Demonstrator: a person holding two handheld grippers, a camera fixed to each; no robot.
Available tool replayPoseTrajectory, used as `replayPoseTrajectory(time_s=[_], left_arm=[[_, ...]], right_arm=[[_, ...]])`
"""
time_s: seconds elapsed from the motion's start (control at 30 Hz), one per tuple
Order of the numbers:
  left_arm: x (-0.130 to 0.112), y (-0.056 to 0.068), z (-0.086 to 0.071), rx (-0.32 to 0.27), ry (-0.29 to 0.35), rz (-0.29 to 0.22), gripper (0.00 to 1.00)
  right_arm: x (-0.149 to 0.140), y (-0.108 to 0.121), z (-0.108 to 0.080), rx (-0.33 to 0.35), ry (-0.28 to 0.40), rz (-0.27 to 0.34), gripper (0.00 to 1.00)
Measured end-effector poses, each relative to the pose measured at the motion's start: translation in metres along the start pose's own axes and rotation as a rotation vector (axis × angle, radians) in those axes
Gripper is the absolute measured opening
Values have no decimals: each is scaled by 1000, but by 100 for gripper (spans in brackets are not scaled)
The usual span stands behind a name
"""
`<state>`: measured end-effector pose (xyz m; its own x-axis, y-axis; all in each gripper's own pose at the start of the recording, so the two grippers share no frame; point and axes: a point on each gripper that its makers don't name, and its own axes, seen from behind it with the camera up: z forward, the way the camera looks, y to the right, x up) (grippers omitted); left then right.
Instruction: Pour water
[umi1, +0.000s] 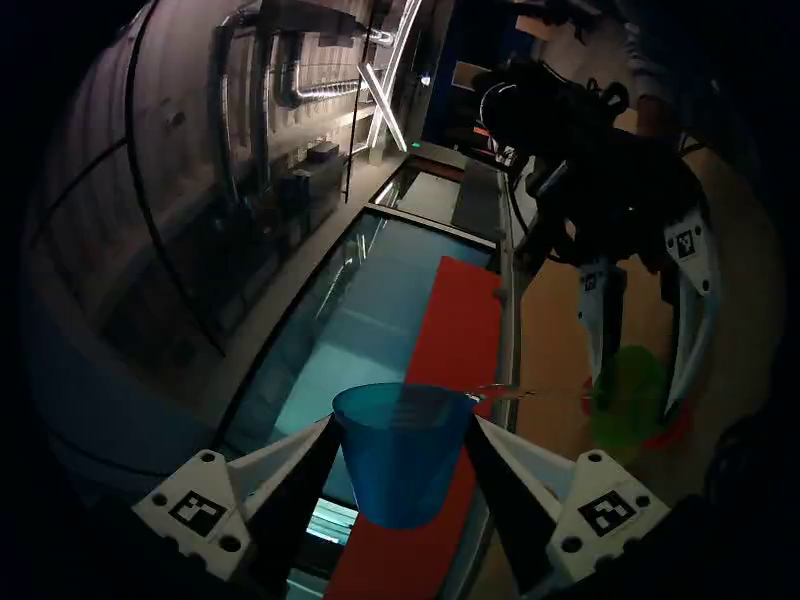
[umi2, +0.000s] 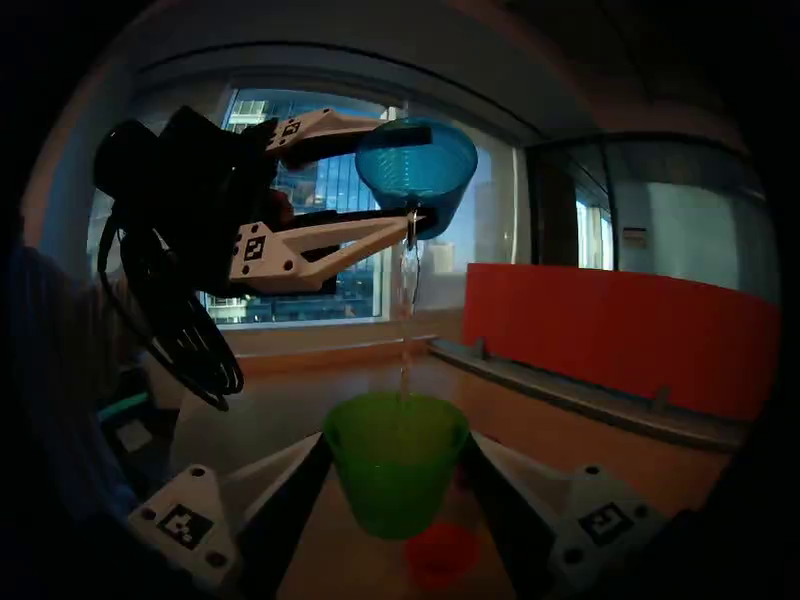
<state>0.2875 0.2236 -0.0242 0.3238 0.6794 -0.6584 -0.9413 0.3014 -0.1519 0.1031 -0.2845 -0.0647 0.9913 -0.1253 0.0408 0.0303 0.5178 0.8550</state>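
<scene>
As left fingers (umi1: 262, 468) grip the pouring blue cup (umi1: 400, 460), right fingers (umi2: 268, 478) grip the green cup (umi2: 396, 462)

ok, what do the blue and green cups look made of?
Blue cup: probably plastic, translucent, smooth; backlight glows through its wall. Green cup: likely the same tinted plastic, translucent, smooth; its wall glows where lit. Neither is certain.

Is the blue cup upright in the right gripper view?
No, the blue cup is tipped sideways, a water stream falling from it into the green cup.
</scene>
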Motion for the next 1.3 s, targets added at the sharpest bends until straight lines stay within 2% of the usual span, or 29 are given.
replayPoseTrajectory(time_s=[0.77, 1.3], left_arm=[[11, -11, 0, 10, 8, 92, 86], [19, -14, 2, 7, 16, 163, 86]], right_arm=[[1, 0, -3, -4, 9, -5, 91], [6, 0, -5, -8, 17, -9, 91]])
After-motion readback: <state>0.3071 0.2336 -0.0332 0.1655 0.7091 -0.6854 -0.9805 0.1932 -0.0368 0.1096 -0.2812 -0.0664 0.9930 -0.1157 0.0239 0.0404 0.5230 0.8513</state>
